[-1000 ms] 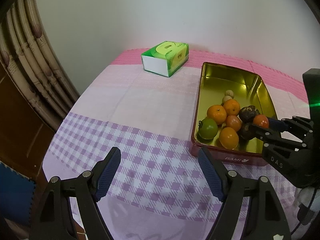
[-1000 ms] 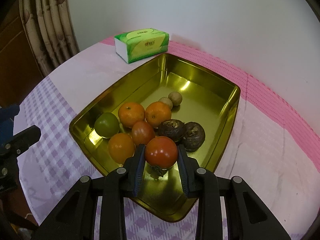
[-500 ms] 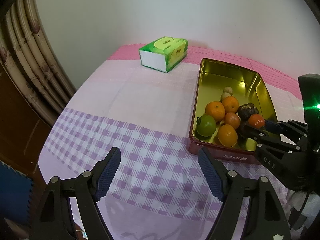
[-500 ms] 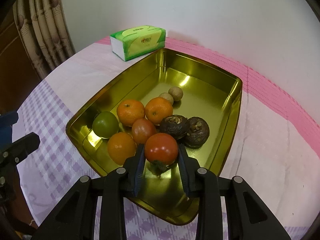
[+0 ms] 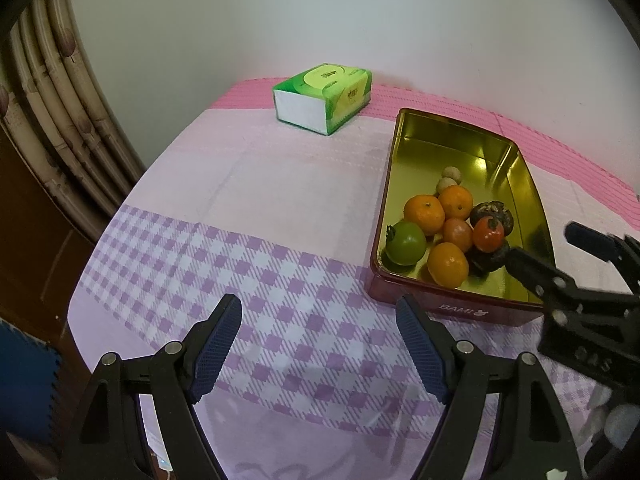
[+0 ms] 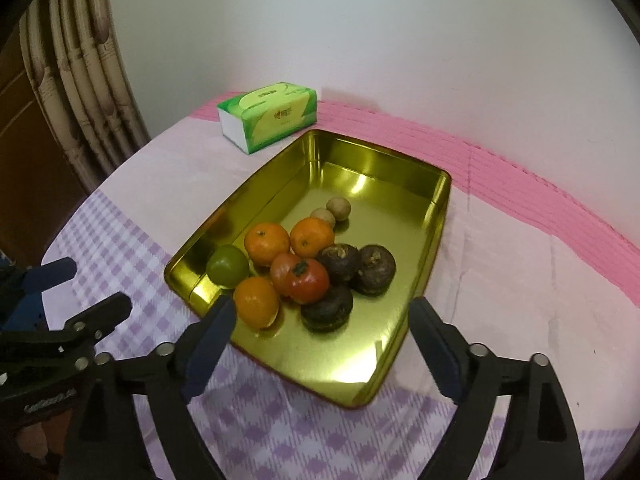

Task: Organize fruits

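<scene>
1. Two spread fingers of your left gripper point(image 5: 318, 344) hold nothing above the checked counter point(image 5: 248, 264); the tin point(image 5: 460, 304) reads "BAMI".
2. Your right gripper point(image 6: 320, 338) is opening: the red tomato point(image 6: 309, 280) it pinched a second ago now sits free on the fruit pile in the tin point(image 6: 384, 168).

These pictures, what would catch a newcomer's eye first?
The shiny gold tin on the checked tablecloth, with bright fruit heaped at its near end: a red tomato sits atop oranges and dark fruits. Behind it, by the wall, lies a green tissue pack.
</scene>
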The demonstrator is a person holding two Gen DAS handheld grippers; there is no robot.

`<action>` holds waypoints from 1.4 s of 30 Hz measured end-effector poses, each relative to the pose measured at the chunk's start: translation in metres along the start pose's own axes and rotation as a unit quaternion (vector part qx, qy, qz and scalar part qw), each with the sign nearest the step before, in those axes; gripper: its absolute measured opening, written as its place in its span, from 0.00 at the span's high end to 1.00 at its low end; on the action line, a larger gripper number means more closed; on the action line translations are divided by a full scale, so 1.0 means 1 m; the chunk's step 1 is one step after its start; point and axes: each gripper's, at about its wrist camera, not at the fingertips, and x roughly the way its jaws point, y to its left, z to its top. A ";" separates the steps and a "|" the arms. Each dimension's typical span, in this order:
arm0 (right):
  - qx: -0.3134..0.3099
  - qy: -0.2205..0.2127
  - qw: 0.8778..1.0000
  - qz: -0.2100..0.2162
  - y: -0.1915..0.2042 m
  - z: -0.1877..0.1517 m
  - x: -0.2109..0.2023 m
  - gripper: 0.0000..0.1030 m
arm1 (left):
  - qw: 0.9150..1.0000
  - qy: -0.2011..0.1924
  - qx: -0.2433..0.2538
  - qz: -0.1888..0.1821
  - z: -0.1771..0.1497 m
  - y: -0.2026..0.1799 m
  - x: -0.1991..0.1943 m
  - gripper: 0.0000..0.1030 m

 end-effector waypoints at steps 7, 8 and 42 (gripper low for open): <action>0.001 0.024 1.000 0.001 0.002 -0.021 -0.005 0.03 | 1.000 0.005 0.002 -0.006 -0.001 -0.004 0.000 0.26; 0.002 0.026 1.000 0.002 0.001 -0.024 -0.006 0.03 | 1.000 0.005 0.002 -0.008 -0.001 -0.005 -0.001 0.26; 0.002 0.057 0.998 0.006 -0.003 -0.044 0.004 0.01 | 1.000 0.011 0.010 -0.016 -0.007 -0.016 -0.002 0.26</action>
